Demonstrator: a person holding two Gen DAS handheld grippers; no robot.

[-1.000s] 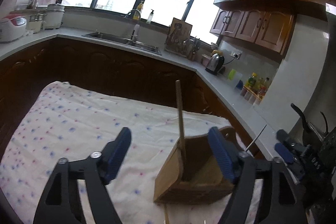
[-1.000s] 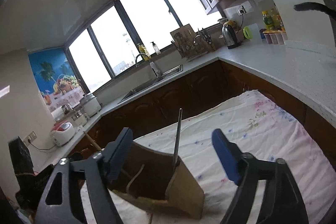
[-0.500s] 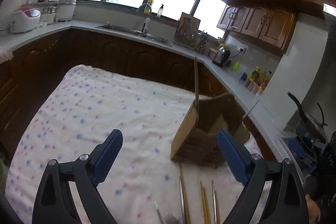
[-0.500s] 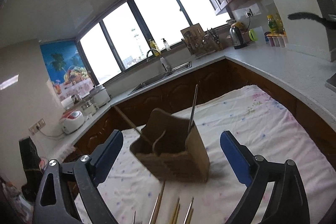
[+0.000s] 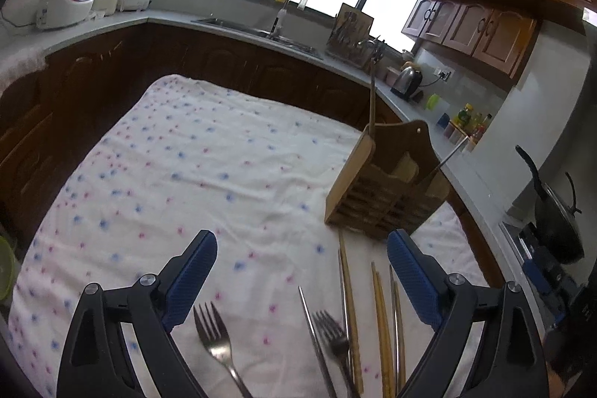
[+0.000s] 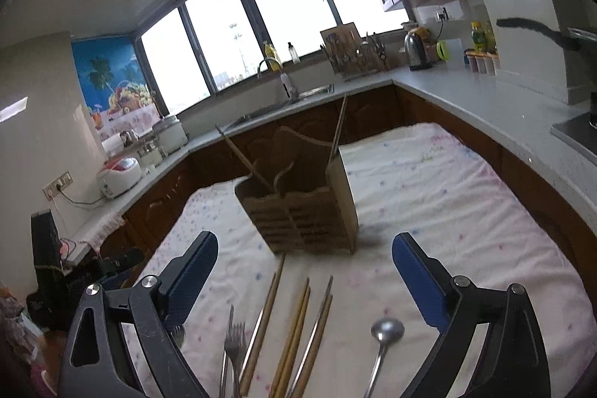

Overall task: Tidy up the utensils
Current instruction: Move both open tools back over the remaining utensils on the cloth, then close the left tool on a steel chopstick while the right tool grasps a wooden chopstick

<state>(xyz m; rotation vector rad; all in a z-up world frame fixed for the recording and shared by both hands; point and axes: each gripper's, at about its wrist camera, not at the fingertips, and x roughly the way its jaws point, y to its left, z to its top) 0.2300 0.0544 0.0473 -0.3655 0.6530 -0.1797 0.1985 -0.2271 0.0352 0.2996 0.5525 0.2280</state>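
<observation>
A brown wooden utensil holder (image 5: 388, 189) stands on the white dotted tablecloth (image 5: 194, 174), with two sticks poking out; it also shows in the right wrist view (image 6: 302, 211). In front of it lie several chopsticks (image 5: 380, 316), two forks (image 5: 214, 334) and a spoon (image 6: 384, 331). The chopsticks also show in the right wrist view (image 6: 294, 334). My left gripper (image 5: 300, 280) is open and empty above the forks and chopsticks. My right gripper (image 6: 304, 282) is open and empty above the chopsticks.
Dark wooden cabinets and a grey counter (image 5: 123, 21) ring the table. A sink (image 5: 257, 32), rice cookers (image 5: 65, 6), a kettle (image 6: 416, 49) and bottles sit on the counter. A black pan (image 5: 556, 219) stands at the right.
Both grippers have pulled back from the holder and tilted down. The chopsticks, forks and spoon in front of the holder have come into view. Both stay open.
</observation>
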